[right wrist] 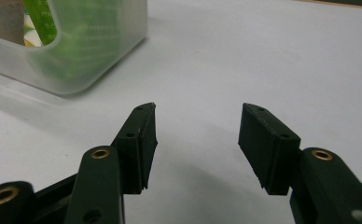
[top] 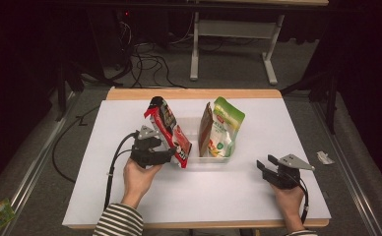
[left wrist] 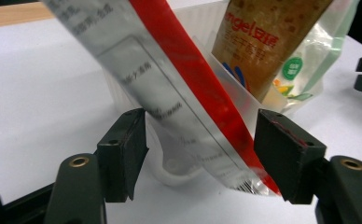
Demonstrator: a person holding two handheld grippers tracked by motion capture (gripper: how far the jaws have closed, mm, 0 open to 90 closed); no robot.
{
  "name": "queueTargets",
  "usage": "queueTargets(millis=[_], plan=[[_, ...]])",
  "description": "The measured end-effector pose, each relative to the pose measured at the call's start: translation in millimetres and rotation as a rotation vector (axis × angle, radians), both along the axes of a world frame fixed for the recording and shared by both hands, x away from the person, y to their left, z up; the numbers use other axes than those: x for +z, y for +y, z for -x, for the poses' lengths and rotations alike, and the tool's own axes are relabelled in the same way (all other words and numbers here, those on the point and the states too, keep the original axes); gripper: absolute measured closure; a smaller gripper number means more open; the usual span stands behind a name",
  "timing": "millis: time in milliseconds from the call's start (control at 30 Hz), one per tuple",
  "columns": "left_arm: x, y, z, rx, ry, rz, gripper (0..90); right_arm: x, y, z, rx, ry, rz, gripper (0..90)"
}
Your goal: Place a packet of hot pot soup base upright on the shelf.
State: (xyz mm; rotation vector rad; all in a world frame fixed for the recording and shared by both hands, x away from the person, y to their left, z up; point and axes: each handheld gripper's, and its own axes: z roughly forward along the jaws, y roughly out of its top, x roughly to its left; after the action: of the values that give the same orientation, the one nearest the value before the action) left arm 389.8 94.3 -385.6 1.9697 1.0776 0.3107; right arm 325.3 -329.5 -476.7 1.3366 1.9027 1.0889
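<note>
White tabletop w/ a wooden far edge (top: 194, 93), dark room behind, cables on the floor. I've got the left gripper (left wrist: 200, 154) at the lower end of a red-and-silver foil snack pouch (left wrist: 170, 93); its jaws are spread either side of the pouch, right pad looks to touch the red edge, left pad apart, so not clamped. Pouch leans tilted against the left wall of a translucent plastic bin (top: 213, 156), which holds a brown pouch (top: 206, 129) & a green-and-white pouch (top: 224, 129). Right gripper (right wrist: 197, 140) rests on the table, released, well apart to the bin's right.
</note>
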Motion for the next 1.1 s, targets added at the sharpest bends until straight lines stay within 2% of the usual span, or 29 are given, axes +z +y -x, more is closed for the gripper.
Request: queueTargets(millis=[100, 133, 167, 200, 333, 367, 467, 533, 600, 667, 867, 1000, 1100], plan=[[0.3, -5.2, -4.9, -0.009, 0.021, 0.006, 34.8, 0.1, 0.1, 0.3, -0.003, 0.002, -0.004, 46.8], [0.6, -6.4, -5.7, -0.012, 0.017, -0.009, 35.4, 0.1, 0.1, 0.3, -0.002, 0.001, -0.003, 46.8], [0.5, -7.8, -5.6, -0.015, 0.002, -0.031, 40.5, 0.1, 0.1, 0.2, -0.002, 0.001, -0.003, 46.8], [0.2, -8.3, -6.5, -0.019, 0.004, -0.038, 42.2, 0.0, 0.0, 0.1, 0.001, -0.001, 0.001, 46.8], [-0.1, -7.7, -7.4, -0.026, 0.011, -0.033, 42.8, 0.1, 0.0, 0.2, 0.002, -0.003, 0.002, 46.8], [0.0, -7.5, -5.7, -0.021, 0.006, -0.018, 41.9, 0.0, 0.1, 0.3, 0.002, -0.004, 0.002, 46.8], [2.0, -5.5, -1.6, 0.017, -0.007, 0.031, 31.1, 0.2, -0.1, 0.5, 0.003, -0.006, 0.002, 46.7], [4.3, -3.3, -2.5, 0.049, -0.011, 0.050, 29.5, 0.0, 0.1, 0.4, 0.003, -0.004, 0.002, 46.7], [5.4, -2.0, -8.6, 0.079, 0.006, 0.051, 29.4, 0.0, 0.5, 0.4, 0.003, -0.004, 0.002, 46.7], [5.4, -2.8, -13.9, 0.090, 0.020, 0.078, 28.7, -0.1, 0.5, 0.1, 0.006, -0.008, 0.006, 46.7], [4.4, -10.7, -20.0, 0.097, 0.020, 0.033, 39.3, 0.0, 0.7, 0.6, 0.003, -0.004, 0.005, 46.7], [3.2, -8.6, -16.5, 0.024, -0.015, 0.024, 50.0, 0.1, 0.9, 0.8, 0.004, -0.003, 0.005, 46.7], [4.1, -11.6, -15.9, -0.010, -0.062, 0.027, 57.6, 0.1, 1.2, 0.7, 0.005, -0.002, 0.006, 46.7]])
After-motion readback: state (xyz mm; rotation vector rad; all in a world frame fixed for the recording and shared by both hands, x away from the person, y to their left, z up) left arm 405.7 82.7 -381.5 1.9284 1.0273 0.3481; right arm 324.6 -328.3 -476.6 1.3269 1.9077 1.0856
